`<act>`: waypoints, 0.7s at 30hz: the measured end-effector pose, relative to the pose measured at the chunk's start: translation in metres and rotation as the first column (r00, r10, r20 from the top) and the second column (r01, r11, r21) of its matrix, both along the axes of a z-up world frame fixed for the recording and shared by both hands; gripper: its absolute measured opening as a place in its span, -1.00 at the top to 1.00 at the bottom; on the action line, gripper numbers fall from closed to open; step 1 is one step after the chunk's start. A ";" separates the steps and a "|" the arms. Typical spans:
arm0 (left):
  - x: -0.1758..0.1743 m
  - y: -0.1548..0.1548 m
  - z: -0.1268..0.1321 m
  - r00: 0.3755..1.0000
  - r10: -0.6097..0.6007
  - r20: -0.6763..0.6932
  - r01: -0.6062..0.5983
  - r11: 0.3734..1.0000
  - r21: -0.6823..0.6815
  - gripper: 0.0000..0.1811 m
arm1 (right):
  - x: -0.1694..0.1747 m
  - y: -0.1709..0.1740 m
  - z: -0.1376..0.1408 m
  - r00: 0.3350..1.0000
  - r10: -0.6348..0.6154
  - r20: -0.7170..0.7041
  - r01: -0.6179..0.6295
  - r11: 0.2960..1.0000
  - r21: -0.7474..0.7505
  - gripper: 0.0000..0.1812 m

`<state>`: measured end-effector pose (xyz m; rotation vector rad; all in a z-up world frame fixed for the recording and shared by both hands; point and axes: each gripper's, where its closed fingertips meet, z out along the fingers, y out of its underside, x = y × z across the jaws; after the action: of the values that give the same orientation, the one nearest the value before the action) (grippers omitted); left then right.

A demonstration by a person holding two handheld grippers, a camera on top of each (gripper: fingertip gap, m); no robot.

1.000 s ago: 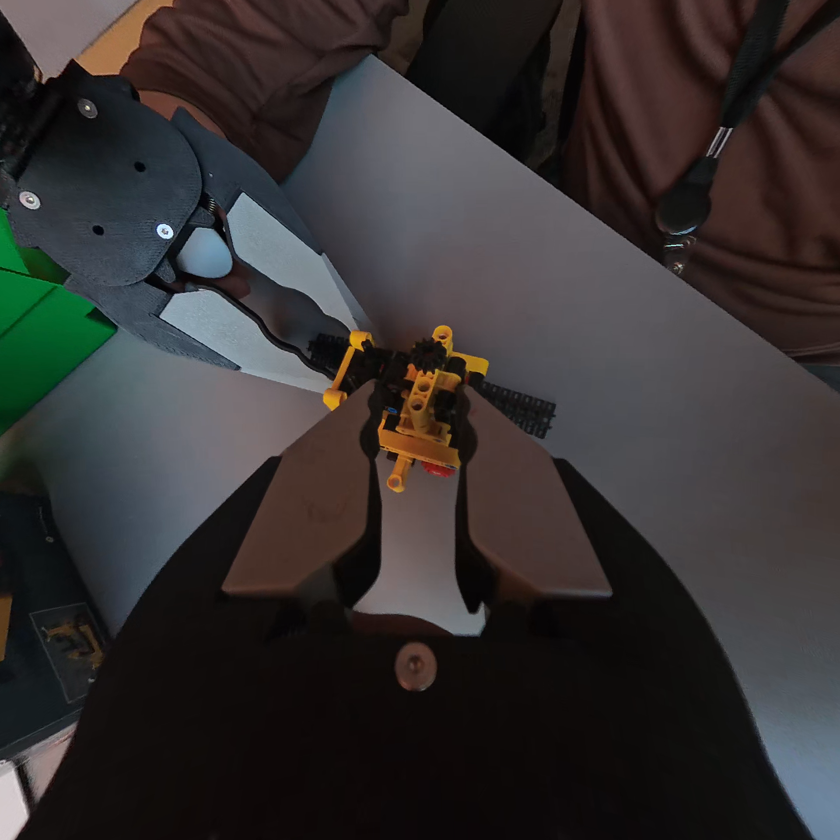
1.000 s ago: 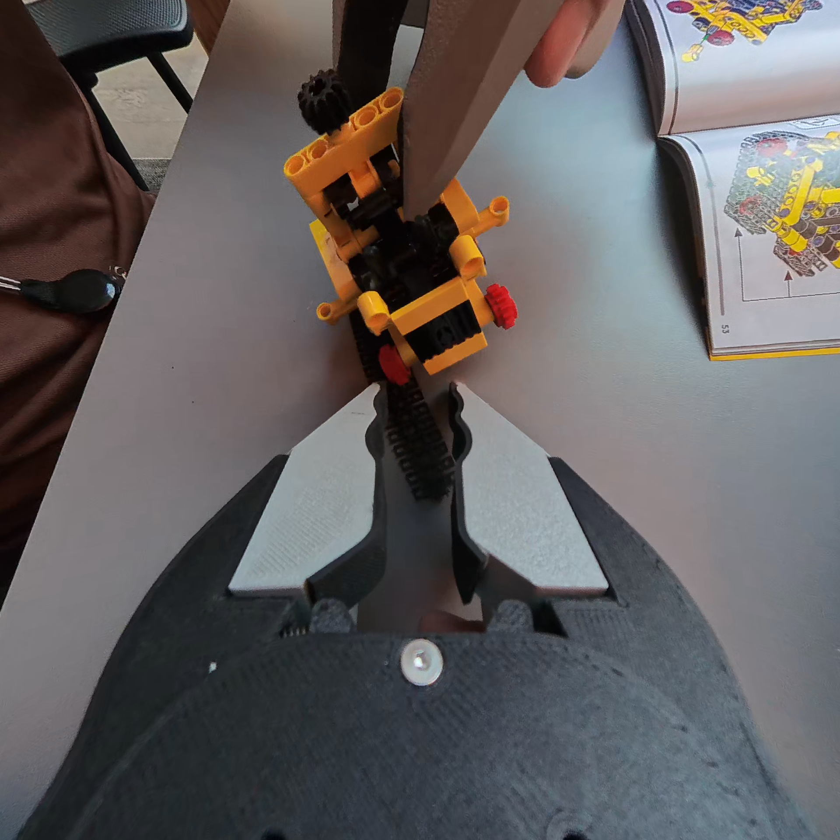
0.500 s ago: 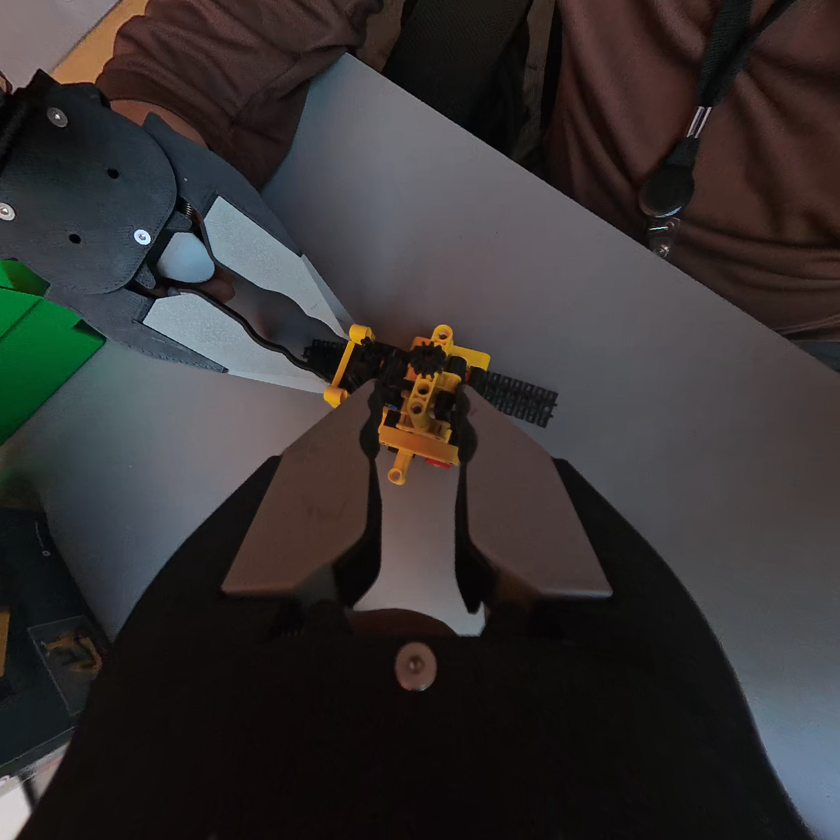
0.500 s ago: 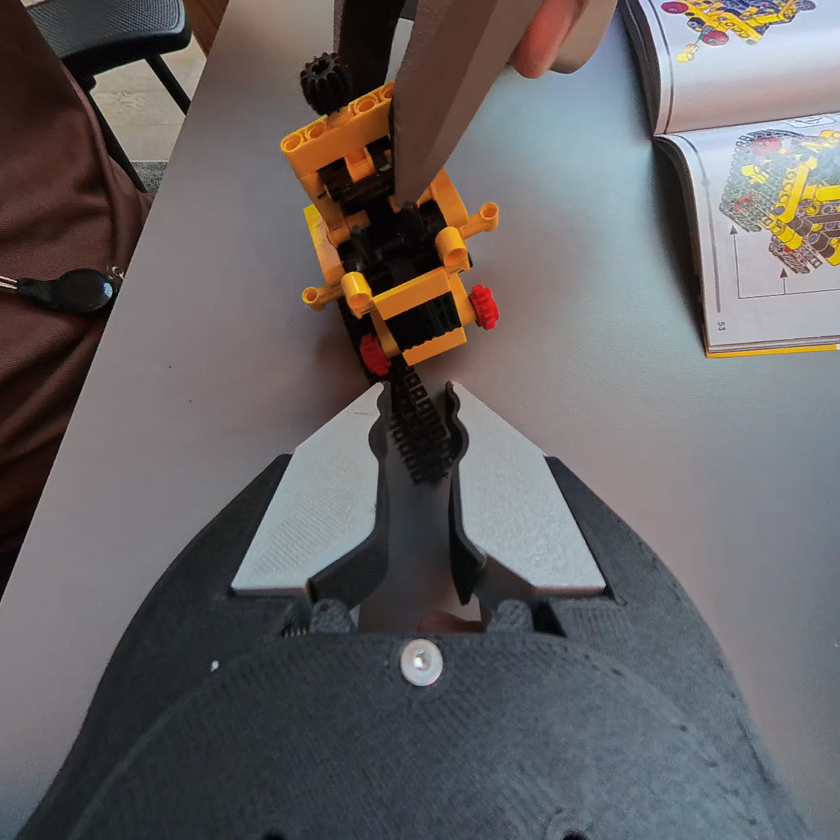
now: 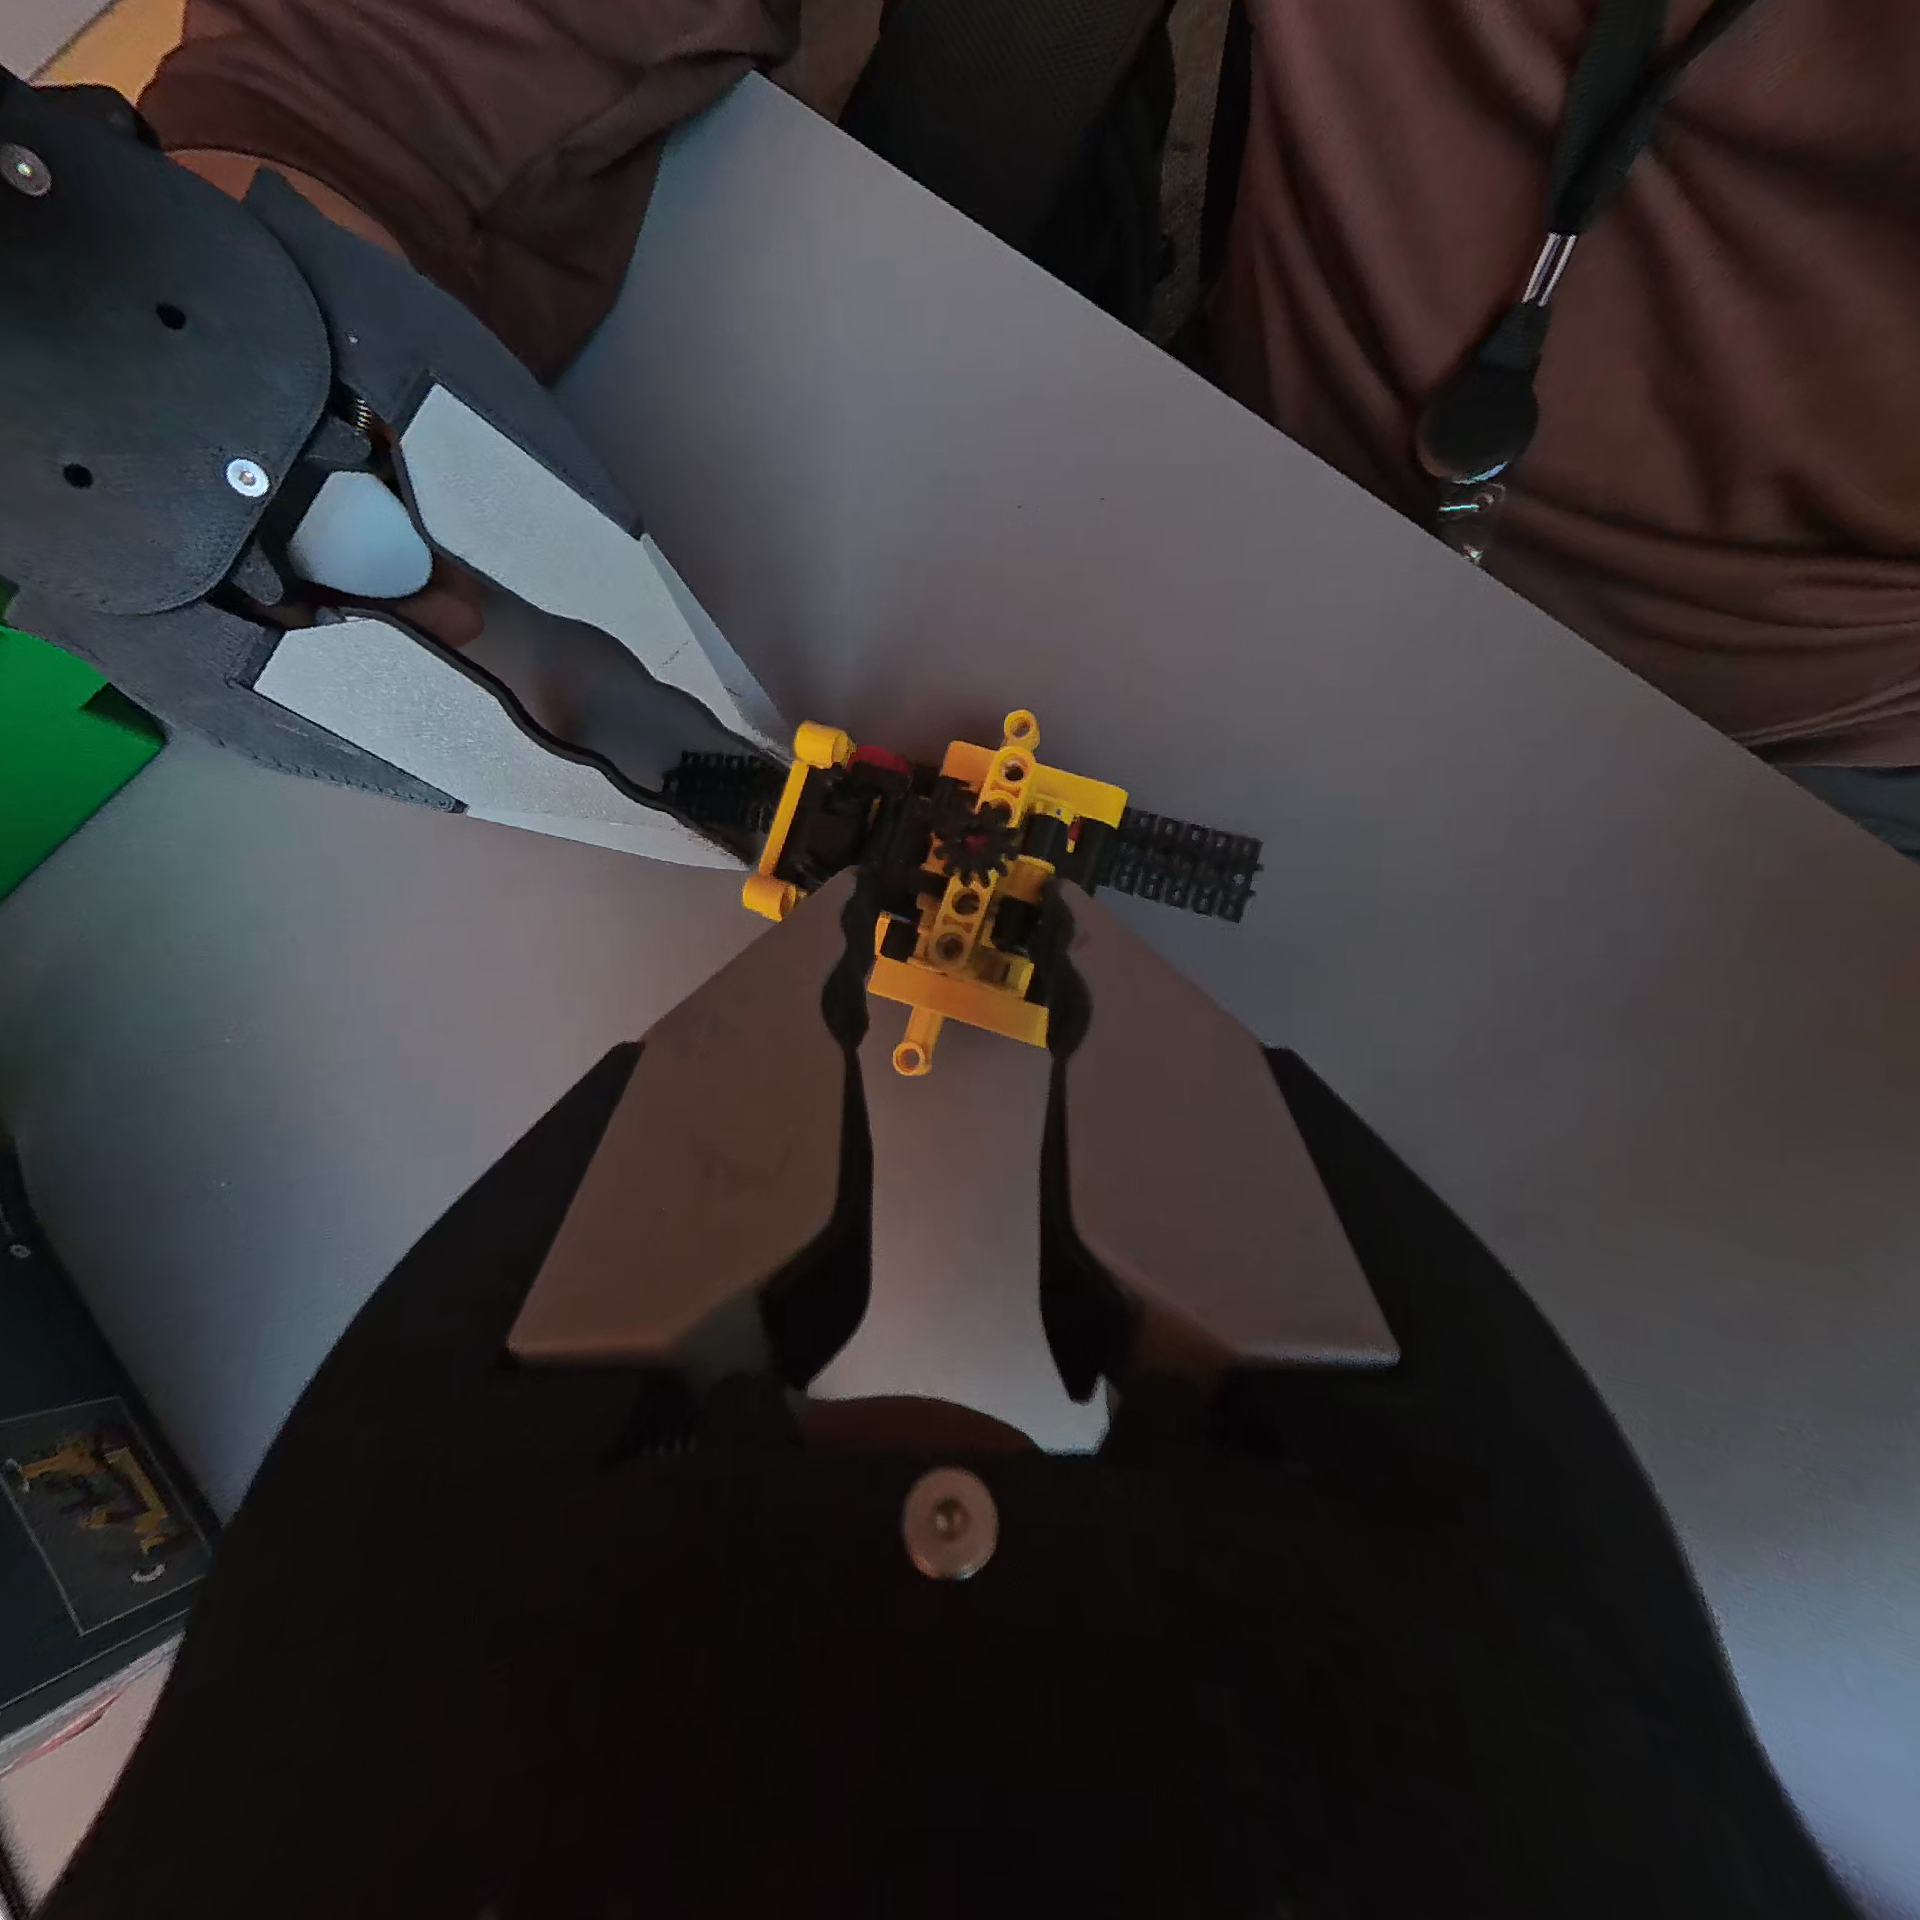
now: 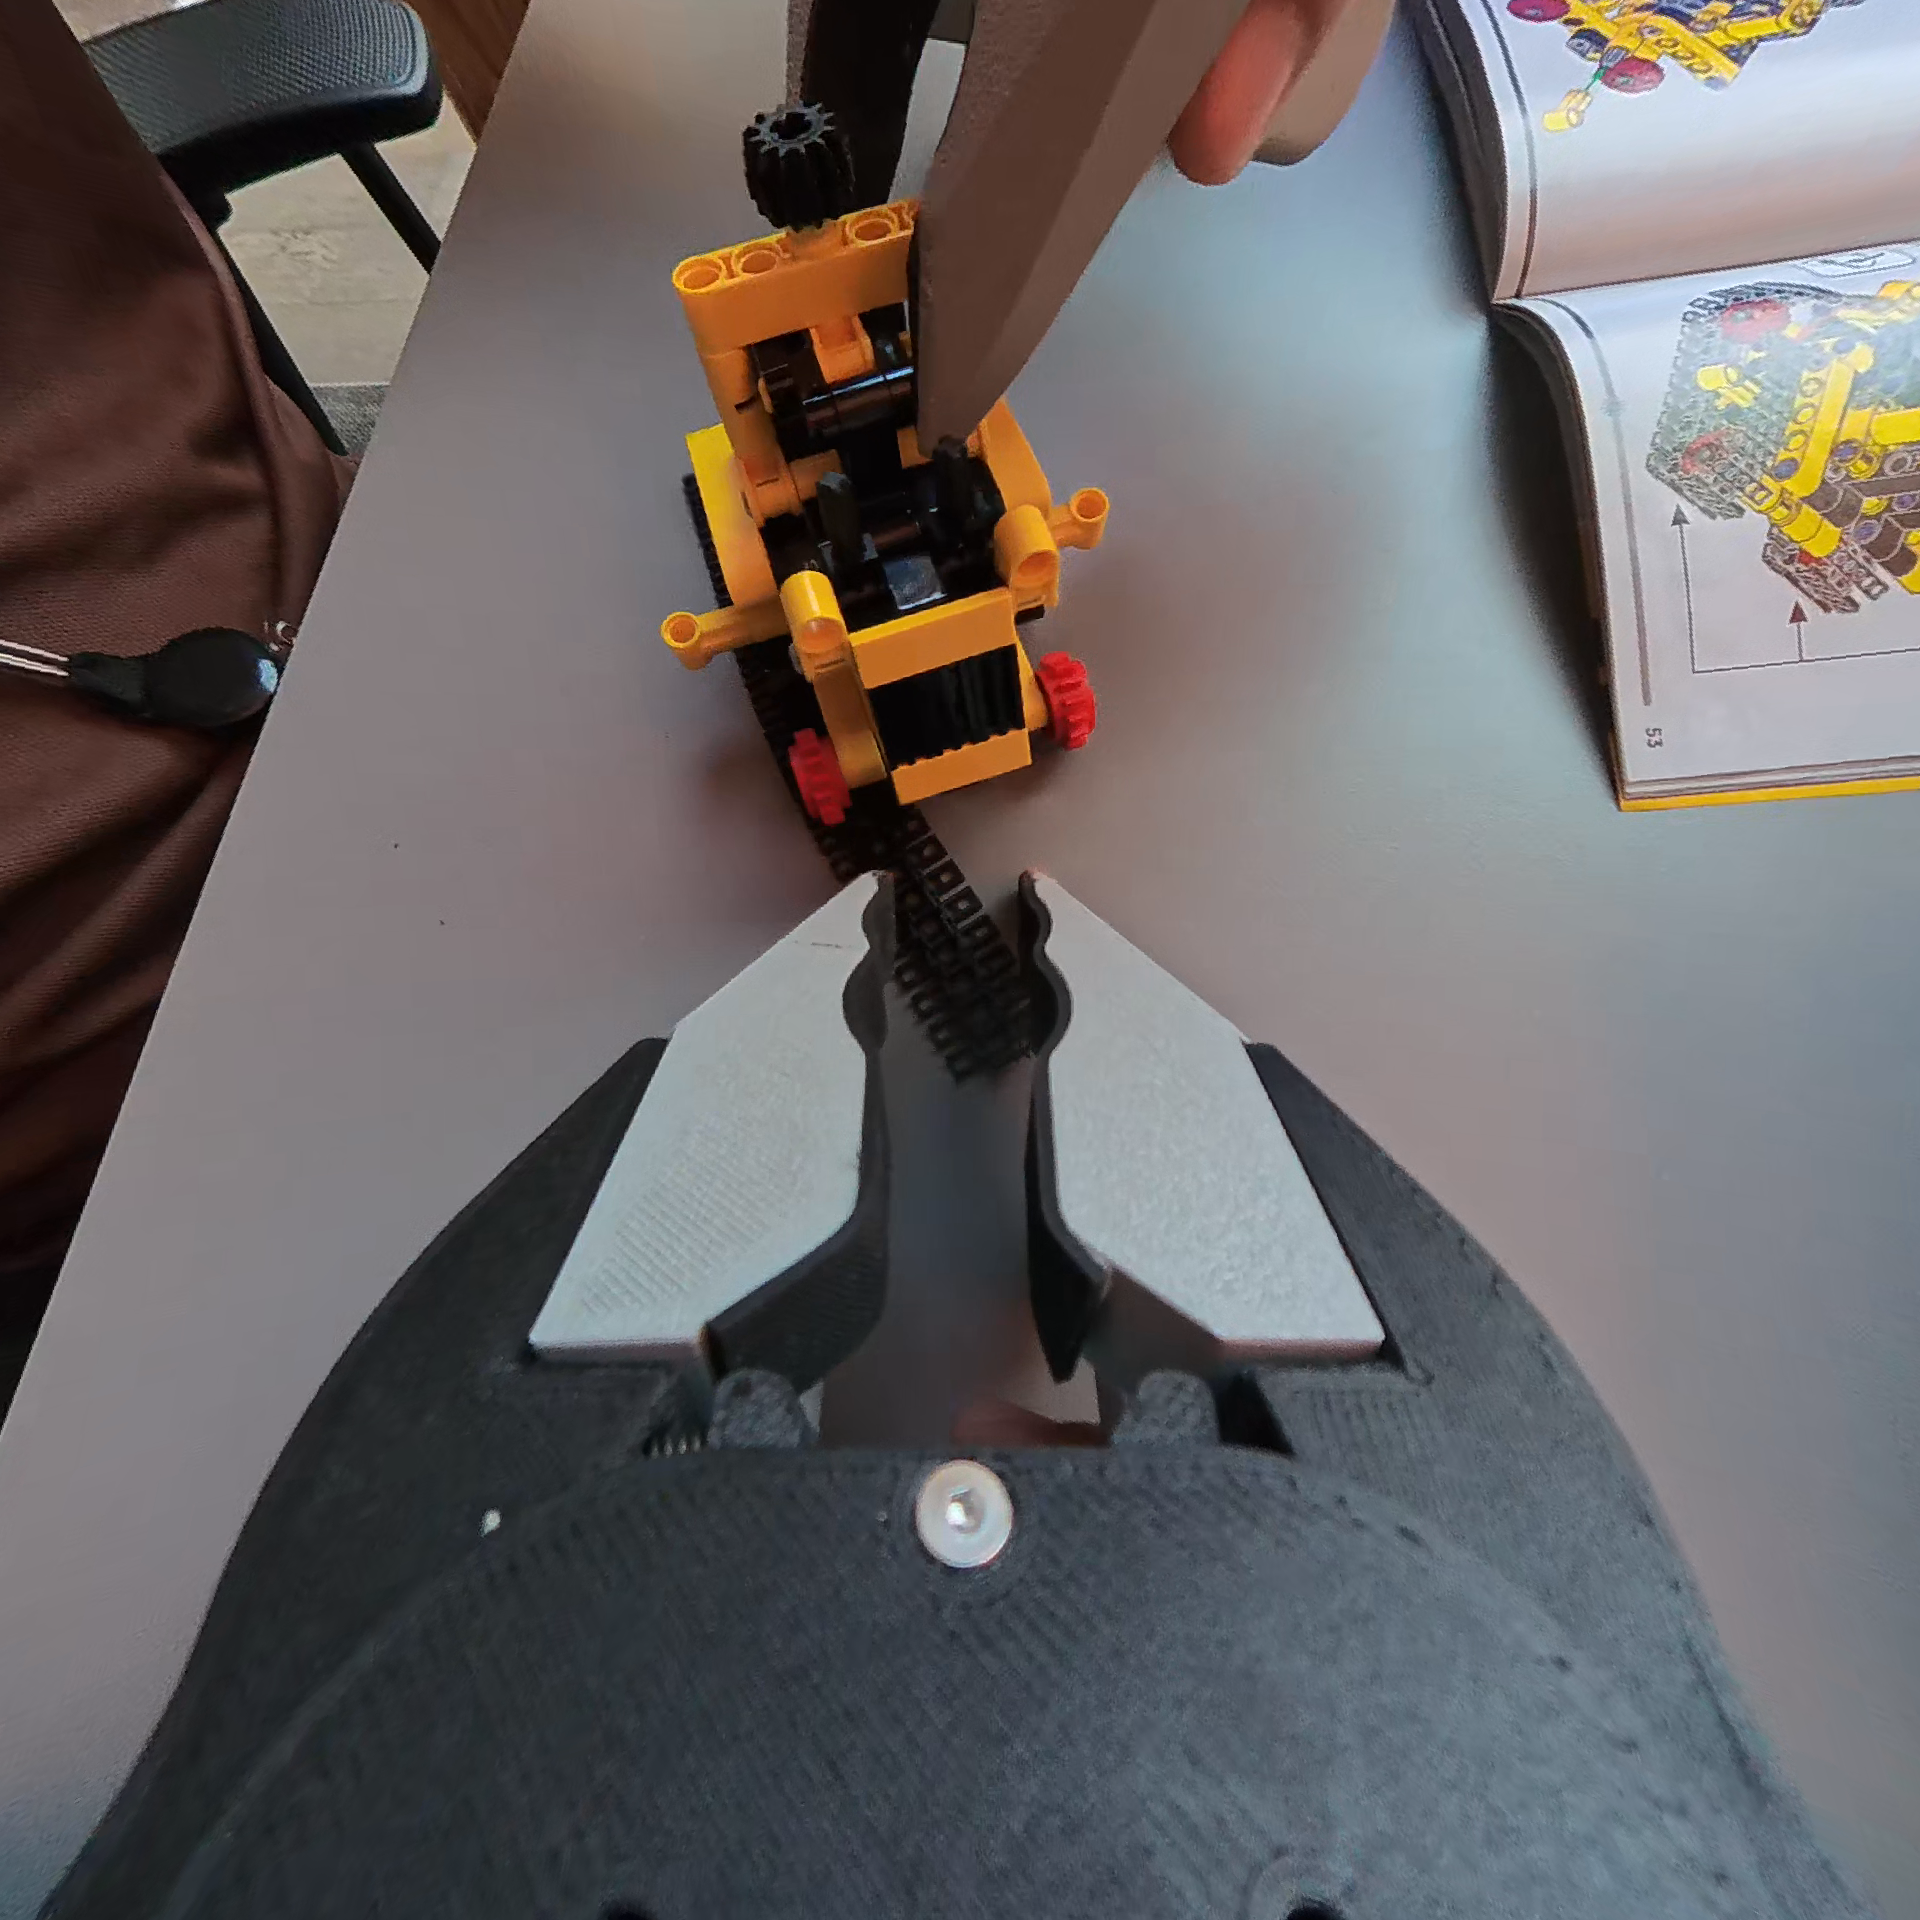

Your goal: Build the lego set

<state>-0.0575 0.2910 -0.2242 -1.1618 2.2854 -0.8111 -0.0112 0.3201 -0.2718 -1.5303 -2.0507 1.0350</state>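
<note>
A yellow and black lego vehicle [image 5: 961, 977] with red wheels stands on the grey table [image 5: 1143, 520]. A black track [image 5: 1184, 862] runs under it and sticks out at both ends. My left gripper [image 5: 954, 914] is shut on the vehicle's body from above. In the right wrist view one left finger [image 6: 987, 312] presses the vehicle [image 6: 935, 644] from the far side. My right gripper [image 6: 953, 894] is shut on the near end of the track [image 6: 961, 977], low over the table. It also shows in the left wrist view [image 5: 743, 790] at the vehicle's left.
An open instruction booklet [image 6: 1714, 520] lies on the table to the right. A green box [image 5: 52, 748] and a dark leaflet [image 5: 83, 1507] are at the left. A person in a brown shirt [image 5: 1662, 416] sits along the table edge, with a chair [image 6: 260, 83] behind. Tip to tip, the grippers are about 8 cm apart.
The left gripper has turned the vehicle from tilted to more level on the table. The right gripper has stayed on the track end and its jaws stand slightly closer.
</note>
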 end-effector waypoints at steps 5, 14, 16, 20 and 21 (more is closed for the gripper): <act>-0.002 -0.001 0.000 1.000 0.003 -0.003 -0.003 1.000 -0.005 0.68 | 0.000 0.001 0.000 1.000 -0.007 0.001 0.007 1.000 0.001 0.80; -0.007 0.002 0.000 0.997 0.079 -0.004 -0.079 0.997 0.007 0.68 | -0.001 0.002 -0.001 1.000 -0.011 0.002 0.011 1.000 0.006 0.86; -0.009 0.002 0.000 0.996 0.086 0.007 -0.086 0.996 0.018 0.68 | -0.001 0.002 -0.001 1.000 -0.012 0.002 0.012 1.000 0.004 0.87; -0.012 0.002 0.001 0.995 0.097 0.028 -0.098 0.995 0.023 0.68 | -0.001 0.001 -0.001 1.000 -0.012 0.002 0.012 1.000 0.004 0.87; -0.012 0.002 0.001 0.994 0.103 0.027 -0.104 0.994 0.020 0.69 | -0.001 0.001 -0.001 1.000 -0.012 0.003 0.012 1.000 0.002 0.87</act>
<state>-0.0700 0.2929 -0.2234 -1.2416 2.1875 -0.7563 -0.0126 0.3216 -0.2725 -1.5423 -2.0410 1.0260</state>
